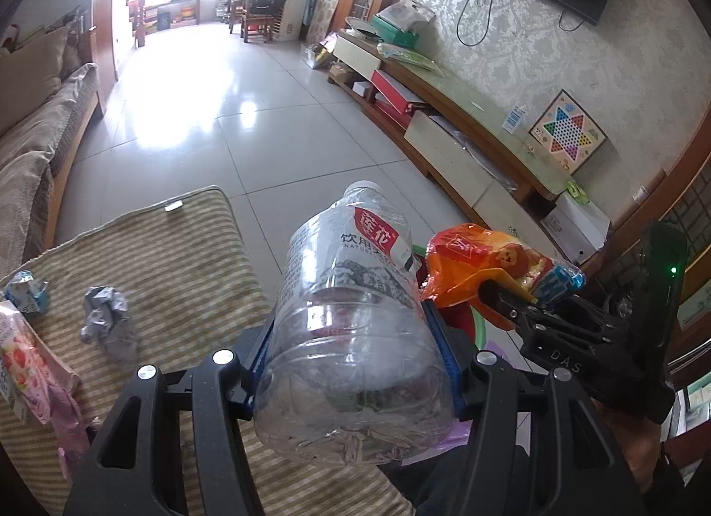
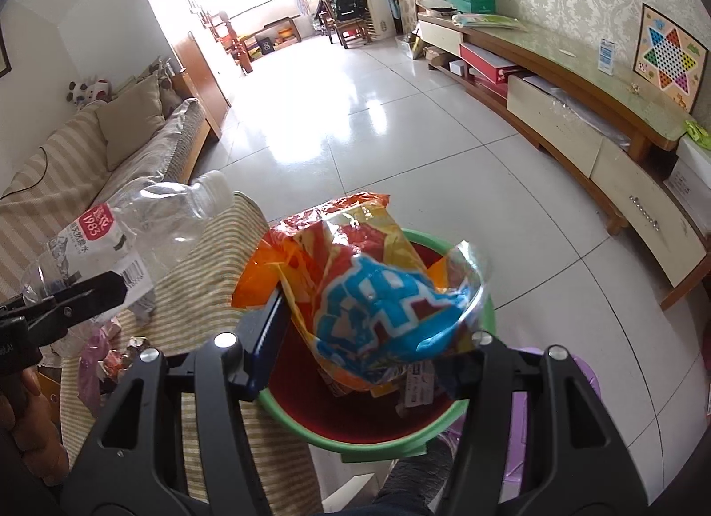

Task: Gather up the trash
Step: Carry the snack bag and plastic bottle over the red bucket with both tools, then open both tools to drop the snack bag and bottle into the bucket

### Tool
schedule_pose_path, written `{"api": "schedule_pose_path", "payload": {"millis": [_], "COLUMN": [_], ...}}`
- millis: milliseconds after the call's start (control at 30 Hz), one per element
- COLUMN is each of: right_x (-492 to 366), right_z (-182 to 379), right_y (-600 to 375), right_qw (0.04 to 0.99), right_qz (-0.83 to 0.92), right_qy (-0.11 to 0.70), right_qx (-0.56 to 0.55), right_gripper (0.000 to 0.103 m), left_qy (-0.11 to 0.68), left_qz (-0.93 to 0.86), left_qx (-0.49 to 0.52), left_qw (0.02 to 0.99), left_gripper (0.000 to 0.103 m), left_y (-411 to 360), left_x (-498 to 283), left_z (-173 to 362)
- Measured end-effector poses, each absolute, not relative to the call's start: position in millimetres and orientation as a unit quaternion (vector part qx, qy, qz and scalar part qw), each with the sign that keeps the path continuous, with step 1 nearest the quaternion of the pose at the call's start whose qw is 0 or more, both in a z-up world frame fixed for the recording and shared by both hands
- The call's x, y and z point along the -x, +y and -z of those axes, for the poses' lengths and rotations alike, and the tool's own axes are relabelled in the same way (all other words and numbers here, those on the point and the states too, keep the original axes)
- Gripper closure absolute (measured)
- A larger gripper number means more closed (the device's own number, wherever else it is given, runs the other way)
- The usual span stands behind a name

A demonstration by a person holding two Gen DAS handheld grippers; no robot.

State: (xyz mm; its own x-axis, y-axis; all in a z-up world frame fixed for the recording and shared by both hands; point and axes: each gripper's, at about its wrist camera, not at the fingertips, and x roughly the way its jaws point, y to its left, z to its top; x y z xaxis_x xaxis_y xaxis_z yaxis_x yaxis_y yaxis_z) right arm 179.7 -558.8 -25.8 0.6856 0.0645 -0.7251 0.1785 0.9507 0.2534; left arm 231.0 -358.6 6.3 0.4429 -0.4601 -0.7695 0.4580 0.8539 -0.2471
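My left gripper is shut on a clear empty plastic water bottle with a red and white label, held above the striped cloth's right edge; it also shows in the right wrist view. My right gripper is shut on a crumpled orange, yellow and blue snack bag, held over a green bin with a red inside. The bag also shows in the left wrist view, to the right of the bottle.
A striped cloth covers the table, with crumpled grey paper, a blue and white wrapper and a pink packet on it. A purple bin stands beside the green one. A sofa is left, a TV cabinet right.
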Motion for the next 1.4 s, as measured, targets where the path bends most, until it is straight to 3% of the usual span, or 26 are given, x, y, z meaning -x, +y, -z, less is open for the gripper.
{"api": "schedule_pose_path", "payload": {"millis": [667,700,733,767,833,1133,1400], "right_x": [-188.0,-190.5,-190.7,-190.7,-189.4,-185.2,-180.6], "right_z": [61.2,61.7,62.5,62.0,59.9,50.7,27.8], "right_y": [-581.6,-582.4,-581.6,-580.5,-579.3,-573.7,-540.2], "right_qw": [0.889,0.888,0.888,0.889,0.892,0.897,0.904], "right_qz": [0.037,0.037,0.035,0.037,0.044,0.055,0.036], "right_qy": [0.426,0.427,0.429,0.427,0.422,0.416,0.408], "right_qx": [-0.167,-0.165,-0.164,-0.162,-0.154,-0.142,-0.122], "right_gripper": [0.046,0.041,0.037,0.026,0.014,0.005,0.005], "left_qy": [0.476,0.478,0.48,0.478,0.47,0.459,0.452], "left_qz": [0.281,0.28,0.278,0.276,0.273,0.254,0.239], "left_qx": [-0.009,-0.007,-0.005,-0.001,0.004,0.027,0.041], "left_qw": [0.834,0.833,0.832,0.834,0.84,0.851,0.859], "left_gripper": [0.047,0.045,0.031,0.02,0.015,0.008,0.008], "left_y": [-400.5,-400.8,-400.6,-399.3,-397.0,-373.4,-330.7], "left_x": [-245.2,-246.4,-247.1,-247.2,-246.5,-247.3,-237.5], "left_z": [15.9,16.8,17.4,17.0,13.9,1.9,-14.3]}}
